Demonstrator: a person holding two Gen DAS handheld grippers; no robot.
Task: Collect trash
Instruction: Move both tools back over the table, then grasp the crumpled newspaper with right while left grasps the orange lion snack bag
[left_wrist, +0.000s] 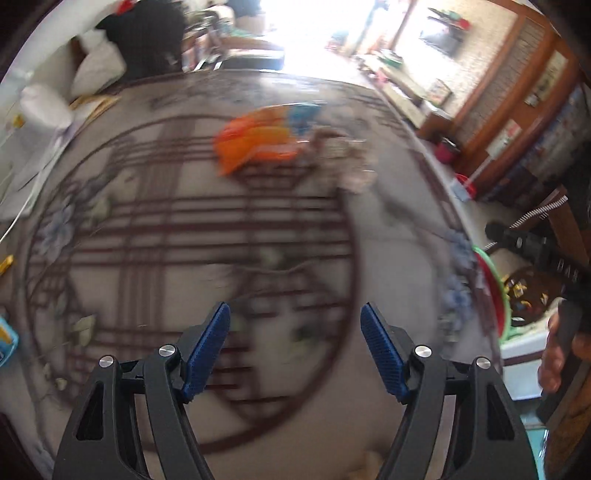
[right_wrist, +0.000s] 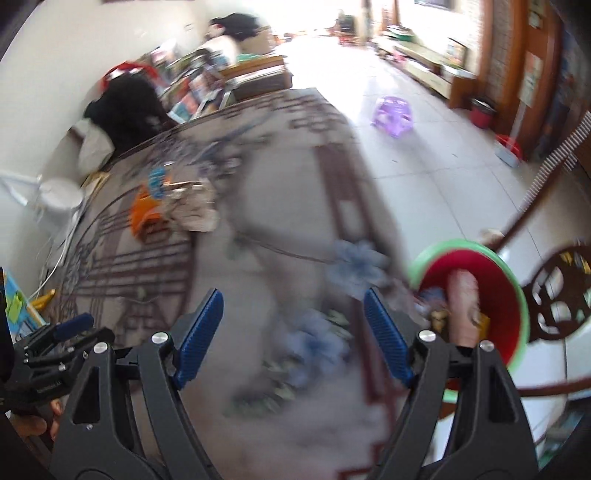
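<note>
My left gripper (left_wrist: 295, 314) hangs open over the patterned tablecloth (left_wrist: 388, 266) with nothing between its blue pads. Farther across the table lies an orange and blue wrapper (left_wrist: 258, 136), blurred, with a crumpled pale wrapper (left_wrist: 351, 162) to its right. My right gripper (right_wrist: 291, 295) is open and empty too, above the table's edge. To its right a red bin with a green rim (right_wrist: 454, 243) stands below the table and holds a pinkish item (right_wrist: 461, 295) and scraps. The same orange wrapper (right_wrist: 147, 210) and pale wrapper (right_wrist: 195, 210) show far left in the right wrist view.
The bin (left_wrist: 495, 295) shows at the table's right edge. A dark carved wooden chair (right_wrist: 557, 295) stands beside the bin. A purple stool (right_wrist: 393, 116) sits on the tiled floor. A white roll (left_wrist: 44, 103), papers and black cloth (left_wrist: 151, 40) crowd the far left.
</note>
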